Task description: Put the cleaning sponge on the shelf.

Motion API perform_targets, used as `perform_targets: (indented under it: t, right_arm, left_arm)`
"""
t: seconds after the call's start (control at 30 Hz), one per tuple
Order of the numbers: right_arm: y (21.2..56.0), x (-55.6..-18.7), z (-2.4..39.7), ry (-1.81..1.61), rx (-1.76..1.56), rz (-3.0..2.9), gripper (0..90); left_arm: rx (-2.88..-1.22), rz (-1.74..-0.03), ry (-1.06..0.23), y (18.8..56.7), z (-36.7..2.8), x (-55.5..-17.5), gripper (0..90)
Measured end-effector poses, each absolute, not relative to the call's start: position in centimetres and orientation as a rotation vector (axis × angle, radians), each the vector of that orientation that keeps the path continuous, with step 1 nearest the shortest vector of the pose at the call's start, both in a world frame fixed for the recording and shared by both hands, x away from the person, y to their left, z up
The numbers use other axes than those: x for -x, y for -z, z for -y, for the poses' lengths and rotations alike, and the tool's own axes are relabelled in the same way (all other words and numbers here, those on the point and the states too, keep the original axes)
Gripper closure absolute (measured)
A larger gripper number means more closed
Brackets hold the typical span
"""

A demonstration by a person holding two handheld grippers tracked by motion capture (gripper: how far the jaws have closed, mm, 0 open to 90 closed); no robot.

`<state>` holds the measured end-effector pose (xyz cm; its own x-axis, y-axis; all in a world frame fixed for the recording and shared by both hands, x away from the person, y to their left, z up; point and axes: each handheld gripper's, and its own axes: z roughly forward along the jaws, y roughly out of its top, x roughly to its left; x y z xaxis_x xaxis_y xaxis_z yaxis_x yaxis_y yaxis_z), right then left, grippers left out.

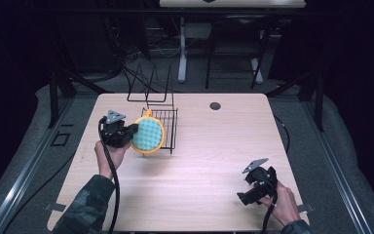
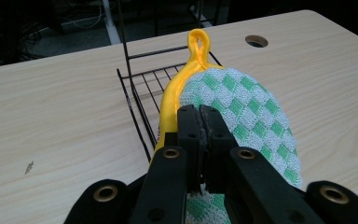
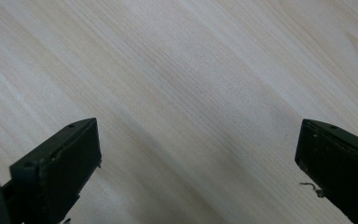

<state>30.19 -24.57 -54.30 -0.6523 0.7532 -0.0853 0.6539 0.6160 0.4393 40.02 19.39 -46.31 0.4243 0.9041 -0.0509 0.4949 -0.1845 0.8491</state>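
Pinched in the left claw [image 2: 200, 116], a green-checked pot holder [image 2: 242, 112] with yellow trim hangs at the wire rack's [image 1: 163, 127] front edge, seemingly for racking. Its long axis runs toward the rack, loop [image 2: 199, 43] leading. Well right of the rack, the right claw [image 3: 196, 154] rests spread over the counter [image 1: 209, 161].

Two black two-jaw grippers are seen, the left gripper [image 1: 126, 132] and the right gripper [image 1: 243, 197], each topped by a grey three-cornered plate and trailed by a black cable. Brass-coloured rivets are set in the jaw arms. A camouflage-patterned sleeve [image 1: 85, 204] is worn on the left forearm.
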Motion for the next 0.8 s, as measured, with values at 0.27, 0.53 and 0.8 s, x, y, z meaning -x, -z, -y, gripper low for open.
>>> perform_targets:
  t: [0.27,0.53,0.8]
  right_arm:
    - [54.4,-30.3,24.6,-0.549,-1.145,-2.590,0.0]
    - [54.4,-30.3,24.5,-0.549,-1.143,-2.594,0.0]
    - [54.4,-30.3,24.5,-0.544,-1.138,-2.595,0.0]
  left_arm:
    - [-1.815,-1.209,-0.606,46.9,-18.8,-41.1,88.4]
    - [-1.806,-1.218,-0.637,47.8,-17.9,-42.2,88.4]
    - [-1.814,-1.224,-0.648,48.5,-17.7,-42.8,88.4]
